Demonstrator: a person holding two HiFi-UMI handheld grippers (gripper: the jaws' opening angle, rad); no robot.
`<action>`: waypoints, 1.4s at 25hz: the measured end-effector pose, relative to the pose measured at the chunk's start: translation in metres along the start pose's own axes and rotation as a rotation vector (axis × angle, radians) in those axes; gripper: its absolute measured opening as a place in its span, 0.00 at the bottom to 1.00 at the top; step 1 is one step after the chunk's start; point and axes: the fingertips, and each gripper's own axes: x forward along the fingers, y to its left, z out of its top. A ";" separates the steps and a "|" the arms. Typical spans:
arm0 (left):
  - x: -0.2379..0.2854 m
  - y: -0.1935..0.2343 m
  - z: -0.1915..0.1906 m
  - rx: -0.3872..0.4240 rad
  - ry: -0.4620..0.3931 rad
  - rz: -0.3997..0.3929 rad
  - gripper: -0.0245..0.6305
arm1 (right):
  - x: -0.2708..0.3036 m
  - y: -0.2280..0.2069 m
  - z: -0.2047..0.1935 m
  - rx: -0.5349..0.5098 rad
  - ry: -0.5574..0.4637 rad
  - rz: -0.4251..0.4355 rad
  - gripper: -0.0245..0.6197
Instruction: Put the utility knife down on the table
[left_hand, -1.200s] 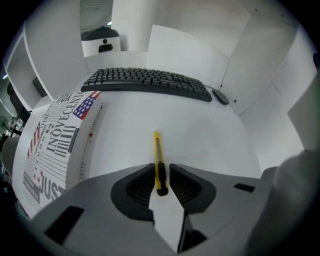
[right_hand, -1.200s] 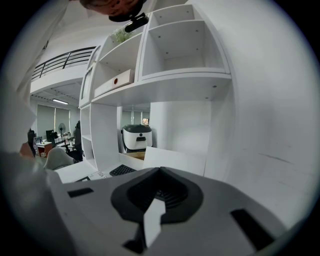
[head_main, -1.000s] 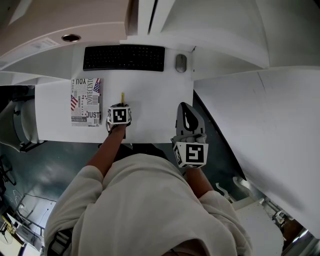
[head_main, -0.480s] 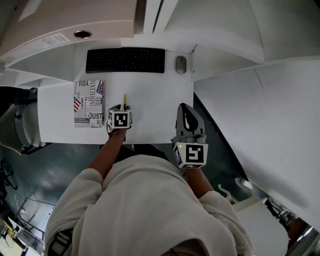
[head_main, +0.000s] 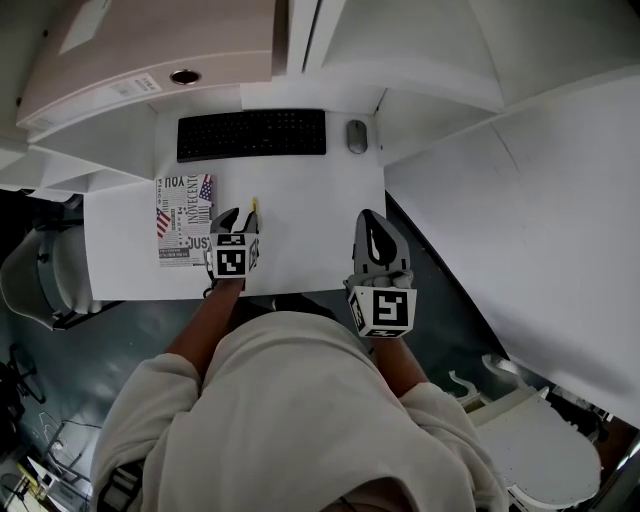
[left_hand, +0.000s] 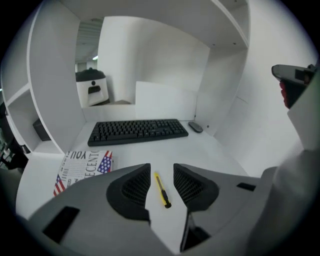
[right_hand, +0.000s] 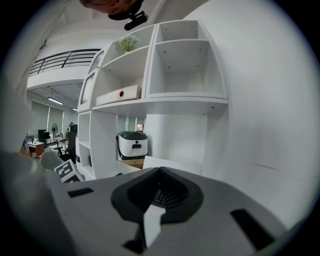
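The yellow utility knife (head_main: 255, 206) lies flat on the white table (head_main: 310, 235), below the keyboard. In the left gripper view the knife (left_hand: 162, 190) shows through the gap between the jaws, resting on the tabletop with neither pad touching it. My left gripper (head_main: 236, 226) hangs above and just short of the knife; its jaws are apart, closing a little, with nothing held between them (left_hand: 161, 169). My right gripper (head_main: 378, 238) is at the table's right edge, pointing away toward the shelves, its pads together and empty (right_hand: 159, 192).
A black keyboard (head_main: 252, 134) and a grey mouse (head_main: 357, 136) sit at the back of the table. A printed booklet (head_main: 186, 220) lies left of the knife. White shelf walls enclose the desk at the back and right. A chair (head_main: 40, 285) stands at left.
My left gripper has risen off the table and drawn back toward the person, leaving the knife lying where it was. The right gripper has barely shifted.
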 end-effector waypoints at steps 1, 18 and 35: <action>-0.007 0.000 0.009 0.020 -0.035 -0.006 0.26 | -0.002 0.001 0.002 0.000 -0.006 -0.007 0.04; -0.132 0.008 0.119 0.257 -0.519 -0.075 0.09 | -0.045 0.022 0.032 -0.002 -0.067 -0.161 0.04; -0.199 0.023 0.151 0.335 -0.723 -0.165 0.04 | -0.079 0.050 0.046 0.000 -0.092 -0.310 0.04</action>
